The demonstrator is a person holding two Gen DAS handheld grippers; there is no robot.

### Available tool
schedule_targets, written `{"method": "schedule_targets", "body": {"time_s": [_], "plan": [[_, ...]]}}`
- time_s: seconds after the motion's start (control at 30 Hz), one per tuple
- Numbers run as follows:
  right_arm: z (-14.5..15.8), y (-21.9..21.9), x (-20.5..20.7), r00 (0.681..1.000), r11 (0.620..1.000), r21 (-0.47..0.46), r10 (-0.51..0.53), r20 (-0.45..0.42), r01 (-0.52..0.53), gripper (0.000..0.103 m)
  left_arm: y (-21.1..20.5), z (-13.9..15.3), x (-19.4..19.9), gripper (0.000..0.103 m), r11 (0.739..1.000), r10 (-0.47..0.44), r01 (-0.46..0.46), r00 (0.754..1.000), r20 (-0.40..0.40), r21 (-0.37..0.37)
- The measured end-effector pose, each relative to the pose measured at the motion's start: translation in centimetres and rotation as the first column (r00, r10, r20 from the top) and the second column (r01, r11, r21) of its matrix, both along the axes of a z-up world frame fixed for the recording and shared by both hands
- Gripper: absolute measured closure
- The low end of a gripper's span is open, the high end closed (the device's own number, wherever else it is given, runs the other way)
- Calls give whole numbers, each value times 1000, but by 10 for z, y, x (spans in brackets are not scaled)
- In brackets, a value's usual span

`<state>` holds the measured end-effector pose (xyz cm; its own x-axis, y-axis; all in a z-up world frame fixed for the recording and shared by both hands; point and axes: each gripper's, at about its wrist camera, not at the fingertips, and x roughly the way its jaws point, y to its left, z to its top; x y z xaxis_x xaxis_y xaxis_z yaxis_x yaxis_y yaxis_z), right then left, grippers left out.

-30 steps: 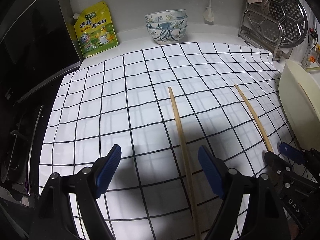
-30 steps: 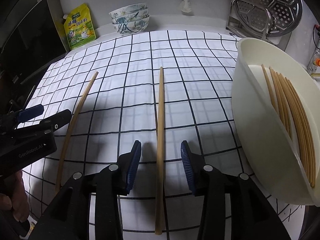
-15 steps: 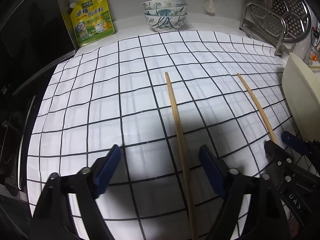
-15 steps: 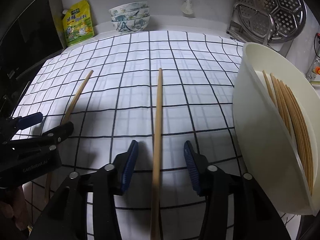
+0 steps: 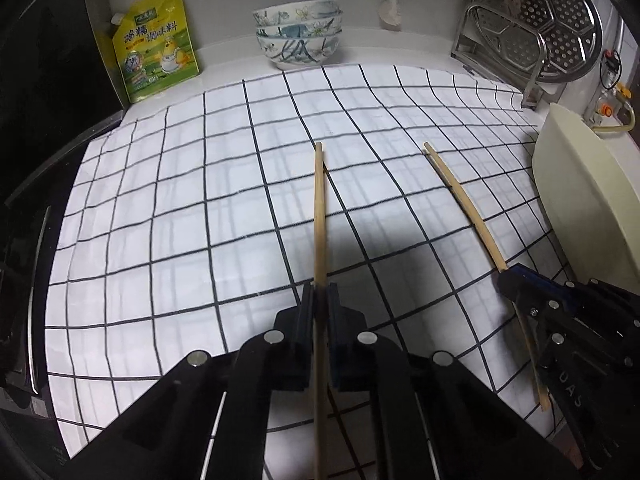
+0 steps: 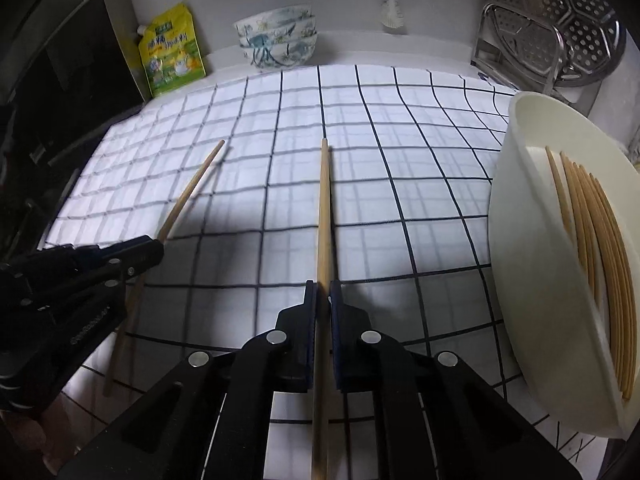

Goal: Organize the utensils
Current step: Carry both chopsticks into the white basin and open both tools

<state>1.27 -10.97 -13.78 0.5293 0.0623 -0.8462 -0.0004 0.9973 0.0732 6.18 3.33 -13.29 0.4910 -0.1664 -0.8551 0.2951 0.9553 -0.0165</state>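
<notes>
While angled steeply down, left claw (image 5: 320, 292) and right claw (image 6: 323, 290) each clamp chopstick.

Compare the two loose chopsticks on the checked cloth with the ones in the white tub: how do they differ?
The two chopsticks lie apart, each pinched between fingers; the tub's chopsticks sit bundled side by side, untouched. The pair rests on the cloth, the bundle inside the white tub. All are pale wood.
</notes>
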Motion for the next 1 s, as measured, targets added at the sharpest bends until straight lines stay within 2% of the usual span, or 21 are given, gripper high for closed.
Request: {"method": "schedule_targets", "body": {"time_s": [0.2, 0.3, 0.5, 0.6, 0.77, 1.0], "plan": [[33, 4, -4, 997, 998, 54, 28, 69, -32, 96, 1, 33, -2, 96, 999, 28, -27, 998, 59, -17], [52, 0, -7, 994, 996, 82, 35, 105, -44, 96, -5, 61, -6, 96, 999, 33, -31, 993, 111, -27], [92, -27, -14, 982, 994, 89, 50, 182, -67, 96, -31, 106, -16, 96, 998, 40, -31, 980, 195, -52], [110, -54, -20, 975, 995, 87, 33, 218, -53, 96, -59, 125, -23, 96, 998, 18, -4, 973, 230, -63], [127, -113, -31, 969, 997, 71, -26, 244, 9, 96, -113, 140, -33, 96, 995, -33, 57, 968, 250, -87], [126, -209, -52, 961, 987, 52, -162, 226, 154, 96, -197, 143, -41, 96, 980, -140, 170, 960, 242, -108]]}}
